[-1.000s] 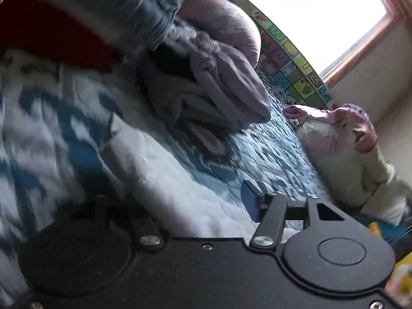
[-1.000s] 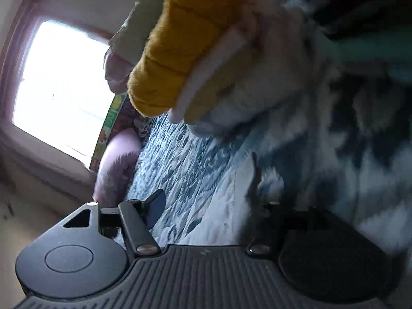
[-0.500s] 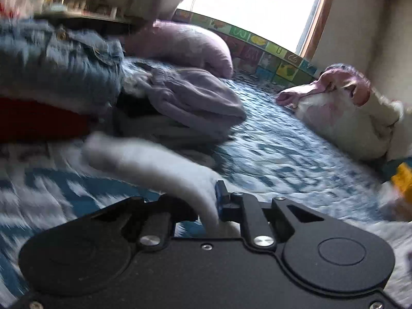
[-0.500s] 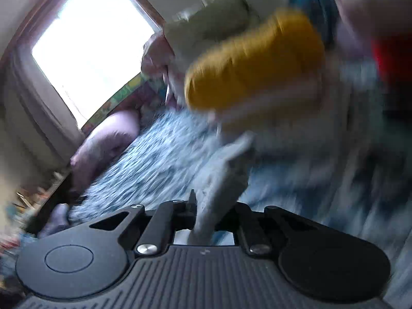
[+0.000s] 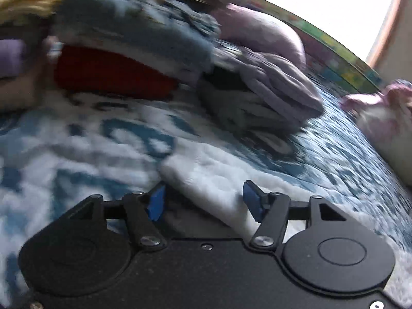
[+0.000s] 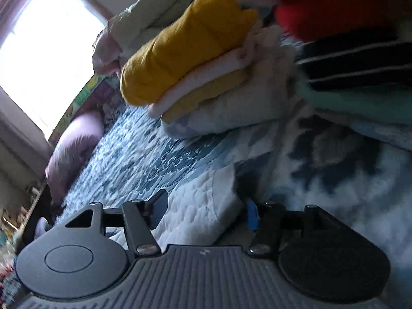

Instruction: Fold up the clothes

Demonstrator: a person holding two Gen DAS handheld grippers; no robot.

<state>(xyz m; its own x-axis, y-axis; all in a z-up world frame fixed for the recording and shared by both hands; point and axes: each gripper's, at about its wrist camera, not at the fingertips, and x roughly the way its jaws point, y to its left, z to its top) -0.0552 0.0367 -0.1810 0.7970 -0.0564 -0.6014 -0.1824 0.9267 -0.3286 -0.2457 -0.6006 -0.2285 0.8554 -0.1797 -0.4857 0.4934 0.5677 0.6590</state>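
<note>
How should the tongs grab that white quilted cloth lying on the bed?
Probably by its near edge: the white quilted cloth lies flat on the bed, so come in low from the front. The left tongs and right tongs already straddle its corners, open.

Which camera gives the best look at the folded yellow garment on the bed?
The right wrist view: the yellow garment lies large and fairly sharp atop a stack of folded clothes. The left wrist view shows only a blurred yellowish scrap at its top left corner, perhaps not the same piece.
</note>
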